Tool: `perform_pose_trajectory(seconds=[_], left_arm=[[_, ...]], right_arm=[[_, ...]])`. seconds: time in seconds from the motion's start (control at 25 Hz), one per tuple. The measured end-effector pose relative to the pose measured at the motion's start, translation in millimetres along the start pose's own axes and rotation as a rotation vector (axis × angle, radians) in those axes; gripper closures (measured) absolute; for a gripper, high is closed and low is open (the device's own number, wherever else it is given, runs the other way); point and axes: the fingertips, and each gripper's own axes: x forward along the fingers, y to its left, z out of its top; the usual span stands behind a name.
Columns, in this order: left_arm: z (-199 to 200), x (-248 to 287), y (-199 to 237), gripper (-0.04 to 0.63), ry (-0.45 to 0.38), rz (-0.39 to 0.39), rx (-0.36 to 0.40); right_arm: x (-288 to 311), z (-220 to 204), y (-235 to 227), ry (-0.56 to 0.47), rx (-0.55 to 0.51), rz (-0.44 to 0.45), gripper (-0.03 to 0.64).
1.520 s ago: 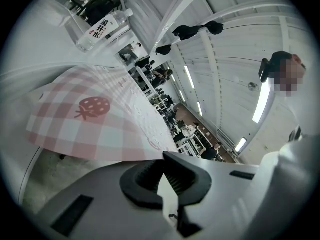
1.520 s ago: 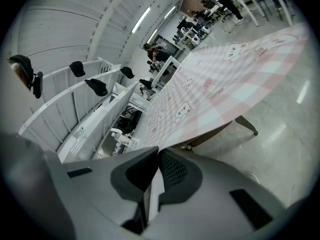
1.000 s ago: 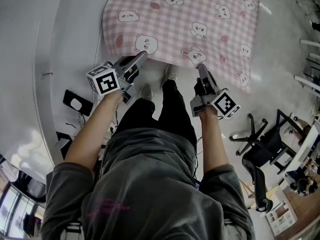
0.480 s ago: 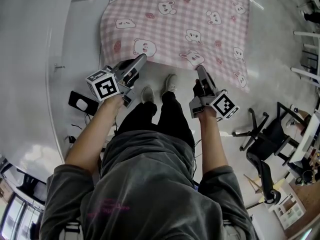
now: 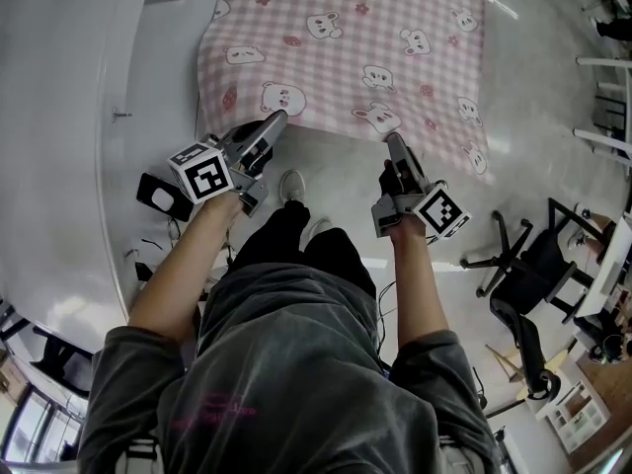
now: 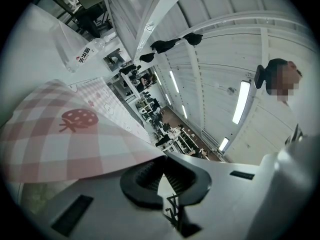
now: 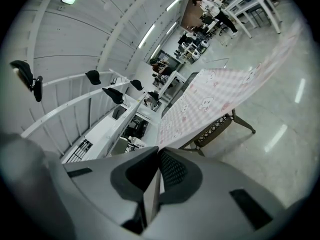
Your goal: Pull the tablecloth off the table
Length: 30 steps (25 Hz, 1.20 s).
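Head view: L gripper (image 5: 269, 126) and R gripper (image 5: 392, 146) are both held out low in front of the person, tips at the near hem of the pink check tablecloth (image 5: 346, 38). The cloth w/ its bear print spreads away beyond both sets of fingertips. The hem sags a little btwn the two grippers. A shoe (image 5: 293, 186) shows just behind and btwn the tips. An office chair (image 5: 523, 309) stands well off to the outer side of the R gripper.

Left gripper view: pads (image 6: 142, 176) are pressed together w/ a thin edge of cloth pinched btwn them, no gap visible. From the pinch the cloth fans out ahead and to the left of the fingers, one strawberry print (image 6: 77, 120) on it. A clear bottle (image 6: 80, 59) lies far beyond the tips, past the cloth's far end.

Right gripper view: pads (image 7: 175, 171) are closed tight on the cloth's edge, seen edge-on as a pale strip btwn them. The cloth runs taut from the tips up and to the right. Under it, ahead of the fingers, sits a dark woven frame (image 7: 217, 126) on splayed legs.
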Motion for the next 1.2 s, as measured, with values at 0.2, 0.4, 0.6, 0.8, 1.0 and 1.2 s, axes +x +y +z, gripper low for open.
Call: perform_pose_trajectory(seconds=[0.2,0.4,0.6,0.8,1.0,1.2], left_arm=[[-22,-5,3,0.594,-0.006,-0.013,0.005],[-21,-4,1,0.594,-0.006,-0.013,0.001],[-5,-5,-24,0.594,-0.018,-0.019,0.014],[-5,-3,-21,0.594,-0.018,-0.025,0.008],[-2,-5,-31,0.594,-0.022,-0.035,0.012],[5,-4,-40,0.594,-0.021,-0.055,0.019]], right_arm=[[-13,-15,-13,-0.002,-0.007,0.010,0.611],[-12,-11,-10,-0.007,0.002,0.022,0.611],[-19,4,14,-0.015,-0.006,0.063,0.611],[-18,3,10,-0.018,-0.002,0.052,0.611],[-26,5,12,-0.022,0.003,0.034,0.611],[-28,9,21,-0.032,-0.005,0.049,0.611]])
